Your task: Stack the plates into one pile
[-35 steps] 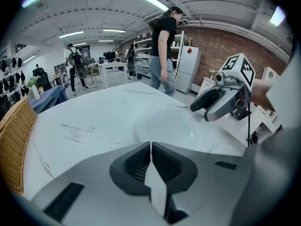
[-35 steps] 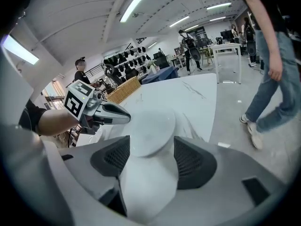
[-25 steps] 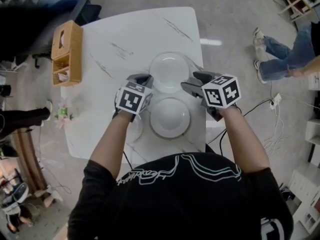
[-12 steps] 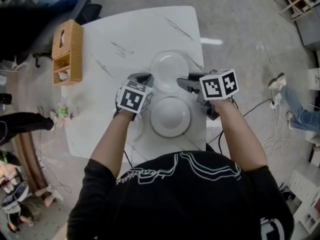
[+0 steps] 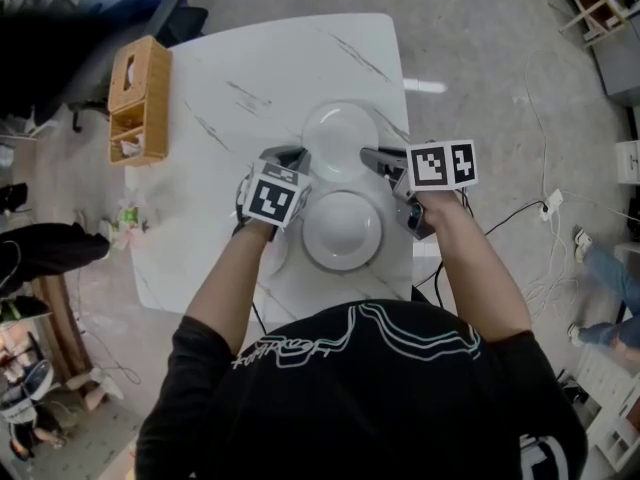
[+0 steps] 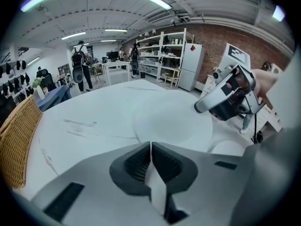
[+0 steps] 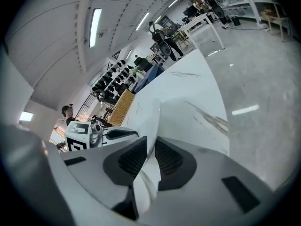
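Note:
Two white plates lie on the white marble table [image 5: 250,68]: a far plate [image 5: 340,138] and a near plate [image 5: 343,230]. My left gripper [image 5: 291,156] sits at the far plate's left rim. In the left gripper view its jaws [image 6: 150,146] are shut on that thin rim, and the plate [image 6: 171,124] spreads out ahead. My right gripper [image 5: 372,156] is at the same plate's right rim. Its jaws [image 7: 151,142] are closing, with the rim [image 7: 154,119] between the pads and touching them.
A small white dish [image 5: 272,256] lies partly hidden under my left forearm. A wicker basket [image 5: 138,98] stands at the table's left edge. The table's right edge runs just beside my right gripper. Cables [image 5: 545,238] lie on the floor there.
My right gripper has rolled, its marker cube turning, and its jaws have closed onto the far plate's right rim. My left gripper has stayed put. A person at the right has walked off.

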Motion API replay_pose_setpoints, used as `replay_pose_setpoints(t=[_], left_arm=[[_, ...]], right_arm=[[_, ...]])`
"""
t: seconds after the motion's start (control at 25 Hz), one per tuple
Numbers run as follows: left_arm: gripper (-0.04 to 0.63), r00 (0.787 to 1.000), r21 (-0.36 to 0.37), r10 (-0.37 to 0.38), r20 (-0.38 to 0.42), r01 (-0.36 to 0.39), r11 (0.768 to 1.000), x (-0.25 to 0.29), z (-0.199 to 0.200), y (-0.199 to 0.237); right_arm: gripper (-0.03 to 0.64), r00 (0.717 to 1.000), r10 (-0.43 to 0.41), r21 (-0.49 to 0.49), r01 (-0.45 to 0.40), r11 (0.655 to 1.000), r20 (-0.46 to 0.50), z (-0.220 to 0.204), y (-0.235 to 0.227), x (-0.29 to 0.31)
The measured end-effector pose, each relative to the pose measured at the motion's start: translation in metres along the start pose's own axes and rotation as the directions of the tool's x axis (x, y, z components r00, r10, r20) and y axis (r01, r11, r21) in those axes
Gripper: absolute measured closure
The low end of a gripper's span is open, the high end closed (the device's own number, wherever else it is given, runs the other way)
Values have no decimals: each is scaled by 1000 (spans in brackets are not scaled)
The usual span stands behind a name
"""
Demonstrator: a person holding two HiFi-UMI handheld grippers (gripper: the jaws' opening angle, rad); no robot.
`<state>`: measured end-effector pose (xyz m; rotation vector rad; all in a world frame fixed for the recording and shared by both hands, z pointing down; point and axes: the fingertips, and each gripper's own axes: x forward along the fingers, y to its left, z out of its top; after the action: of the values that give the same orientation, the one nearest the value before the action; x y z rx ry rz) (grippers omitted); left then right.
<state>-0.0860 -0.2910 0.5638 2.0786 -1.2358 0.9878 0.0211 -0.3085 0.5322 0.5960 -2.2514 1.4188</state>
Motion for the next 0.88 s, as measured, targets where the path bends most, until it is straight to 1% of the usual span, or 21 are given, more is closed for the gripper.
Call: replay_pose_setpoints(t=[0.12,0.24,0.36,0.48,0.68,0.88], left_arm=[[565,1000,-9,4,-7,-5,1000,-4,-3,-2],[565,1000,-45,6,11,-6,999,-16,-2,-2],[565,999,-47,22,30,-21,999,-33,-3,-1],[565,998,-53,32,52,-29,998,-51,-6,-6],[565,995,-94,21,95,-12,996,-76,-17,-14],[565,990,-126,28,141,-10,992,-107,-24,-27]], right_arm=[[557,999,10,42,-11,999,35,1,3,-3],[566,998,8,70,-13,997,68,1,3,-5],[575,995,9,101,-19,995,102,1,5,-8],[578,991,6,112,-21,993,131,0,9,-13],[578,983,6,148,-35,988,186,-5,21,-24],[578,975,13,147,-47,988,221,-16,36,-44]])
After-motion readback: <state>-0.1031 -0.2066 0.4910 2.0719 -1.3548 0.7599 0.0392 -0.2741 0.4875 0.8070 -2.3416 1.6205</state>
